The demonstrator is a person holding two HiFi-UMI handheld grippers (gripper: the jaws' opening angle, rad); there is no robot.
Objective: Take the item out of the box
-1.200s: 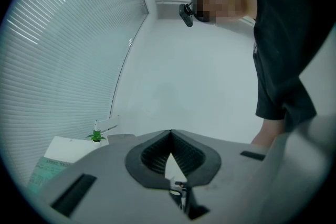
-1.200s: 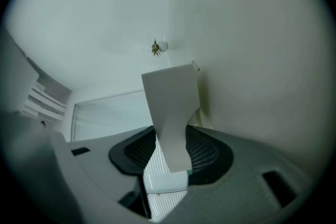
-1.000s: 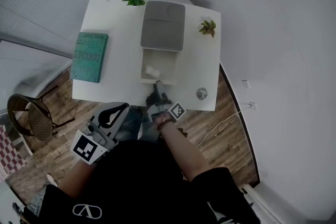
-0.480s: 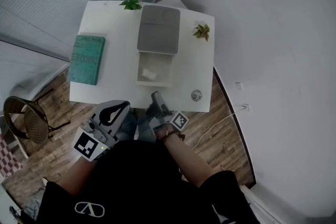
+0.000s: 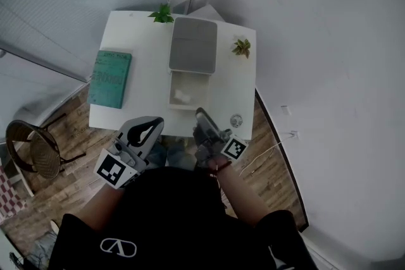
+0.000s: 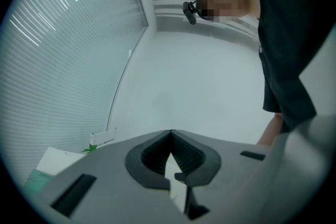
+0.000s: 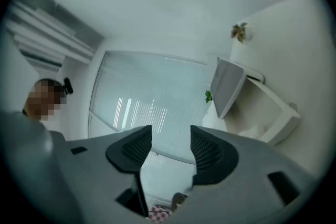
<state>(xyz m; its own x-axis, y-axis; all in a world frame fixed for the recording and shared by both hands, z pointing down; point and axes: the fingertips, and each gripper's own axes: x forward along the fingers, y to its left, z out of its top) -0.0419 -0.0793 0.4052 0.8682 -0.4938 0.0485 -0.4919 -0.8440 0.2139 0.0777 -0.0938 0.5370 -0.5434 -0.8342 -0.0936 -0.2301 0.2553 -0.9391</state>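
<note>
The small white item (image 5: 183,96) lies in the open box (image 5: 190,107) on the tabletop (image 5: 144,82), so the right gripper (image 5: 201,116), fingers well apart, empty and just narrowed slightly, should clear the near wall and descend onto it, while the left gripper (image 5: 154,123) has its fingers together, empty.

Shows the left gripper (image 6: 170,132) closed, jaw tips meeting, with nothing between the ribbed dark pads (image 6: 152,156). Looks past it to slatted blinds (image 6: 63,50) at left and a bare white wall (image 6: 194,86). Catches a white table (image 6: 55,157) corner and a green plant (image 6: 90,148) low left, and a person's black T-shirt (image 6: 294,34) at right.
</note>
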